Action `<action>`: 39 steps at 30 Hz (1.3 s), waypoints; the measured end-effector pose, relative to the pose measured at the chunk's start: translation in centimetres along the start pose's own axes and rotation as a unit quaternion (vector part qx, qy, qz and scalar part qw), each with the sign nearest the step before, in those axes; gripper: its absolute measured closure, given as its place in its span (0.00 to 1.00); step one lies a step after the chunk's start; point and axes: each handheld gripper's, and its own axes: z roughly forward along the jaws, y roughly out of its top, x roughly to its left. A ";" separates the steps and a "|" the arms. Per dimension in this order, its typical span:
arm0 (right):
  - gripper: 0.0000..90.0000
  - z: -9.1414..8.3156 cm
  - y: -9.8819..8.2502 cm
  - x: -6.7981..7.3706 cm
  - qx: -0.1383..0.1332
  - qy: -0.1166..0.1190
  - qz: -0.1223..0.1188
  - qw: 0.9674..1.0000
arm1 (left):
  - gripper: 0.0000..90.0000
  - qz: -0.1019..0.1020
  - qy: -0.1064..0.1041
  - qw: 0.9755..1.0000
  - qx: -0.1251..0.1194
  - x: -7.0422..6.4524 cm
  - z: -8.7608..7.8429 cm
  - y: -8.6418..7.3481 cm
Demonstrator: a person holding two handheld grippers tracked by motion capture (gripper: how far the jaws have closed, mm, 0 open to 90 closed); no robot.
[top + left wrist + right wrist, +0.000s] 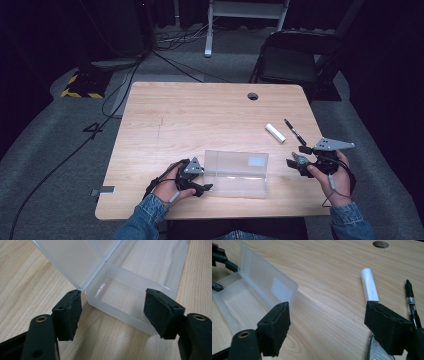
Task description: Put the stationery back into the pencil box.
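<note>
1. A clear plastic box [239, 172] is seen near the front edge of a wooden table [200, 110], its lid raised; its far end is cut off in the left gripper view.
2. The left gripper [199, 182] is held at the box's left end, jaws apart, nothing clamped.
3. The right gripper [295, 162] is held open to the box's right, gripping nothing.
4. A blurred item under its right jaw cannot be identified.
5. One white tube [275, 133] and one black pen [295, 132] are counted, apart from the box.
</note>
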 end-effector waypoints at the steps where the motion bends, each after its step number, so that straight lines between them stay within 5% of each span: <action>1: 0.26 0.1 0.0 -0.1 -0.001 0.000 0.001 1.000 | 0.30 0.000 0.005 1.000 0.004 0.0 0.0 0.0; 3: 0.26 0.2 0.0 -0.3 -0.002 0.002 0.005 1.000 | 0.22 0.000 0.012 1.000 0.005 0.1 0.0 0.0; 8: 0.24 0.4 0.6 -1.3 -0.008 -0.006 0.013 1.000 | 0.23 0.004 0.033 0.999 0.005 -0.1 -0.4 0.2; 12: 0.27 0.6 1.2 -1.8 0.001 -0.014 0.001 1.000 | 0.22 -0.004 0.038 0.999 -0.025 0.0 -1.2 0.5; 15: 0.30 1.0 1.8 -2.5 -0.003 -0.033 0.023 0.999 | 0.21 -0.007 0.035 0.999 -0.037 0.0 -1.7 0.5; 21: 0.48 1.8 2.6 -4.8 0.015 -0.049 0.030 0.998 | 0.24 -0.034 0.041 0.997 -0.061 0.3 -3.9 0.1; 27: 0.57 2.6 3.0 -6.6 0.036 -0.058 0.046 0.997 | 0.25 -0.064 0.062 0.995 -0.040 0.6 -4.7 -1.4; 31: 0.62 3.5 3.6 -7.9 0.058 -0.060 0.058 0.995 | 0.26 -0.088 0.096 0.991 -0.015 1.1 -5.5 -3.4; 35: 0.64 4.7 4.0 -9.1 0.076 -0.067 0.060 0.993 | 0.26 -0.130 0.125 0.984 -0.004 1.5 -6.3 -5.0; 36: 0.63 5.1 4.0 -9.4 0.079 -0.066 0.066 0.992 | 0.27 -0.130 0.125 0.984 -0.004 1.5 -6.3 -5.0; 37: 0.64 5.6 4.0 -9.7 0.084 -0.063 0.072 0.992 | 0.27 -0.159 0.136 0.978 -0.004 1.5 -6.8 -5.9; 39: 0.64 5.9 4.1 -9.9 0.084 -0.063 0.069 0.992 | 0.27 -0.169 0.141 0.975 -0.010 1.5 -7.2 -6.4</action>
